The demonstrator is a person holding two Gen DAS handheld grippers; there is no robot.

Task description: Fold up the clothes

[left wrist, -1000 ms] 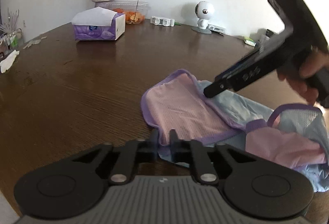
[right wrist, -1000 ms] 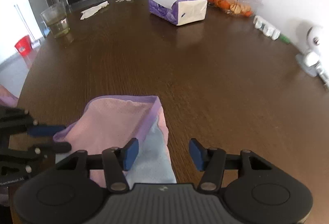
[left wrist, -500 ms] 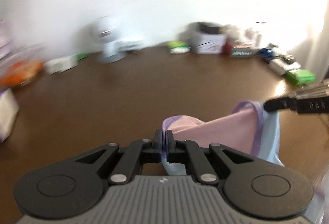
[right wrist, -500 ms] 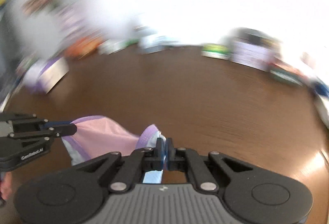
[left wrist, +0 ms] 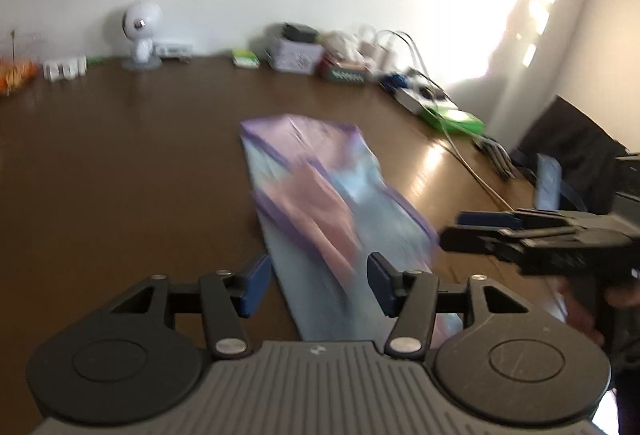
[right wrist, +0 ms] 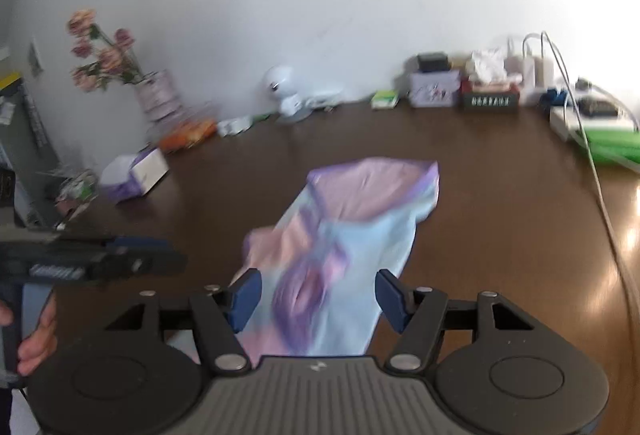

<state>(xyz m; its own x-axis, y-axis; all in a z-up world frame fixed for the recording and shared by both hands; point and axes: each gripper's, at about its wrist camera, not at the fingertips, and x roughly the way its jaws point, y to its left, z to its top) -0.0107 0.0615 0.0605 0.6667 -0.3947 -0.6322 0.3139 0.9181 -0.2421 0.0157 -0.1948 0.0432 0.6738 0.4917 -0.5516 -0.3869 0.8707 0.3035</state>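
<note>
Pink, blue and purple, the little shirt (left wrist: pixel 328 211) lies long on the brown table (left wrist: pixel 120 163), running toward twelve o'clock from us. Our left gripper (left wrist: pixel 316 285) and right gripper (right wrist: pixel 318 295) have just opened wide and hold nothing. We think we let go so the fold can rest flat.

left cam: low, close, faces 12 o'clock over surface (left wrist: pixel 120 163) | right cam: same | both see shirt (left wrist: pixel 320 195)
</note>
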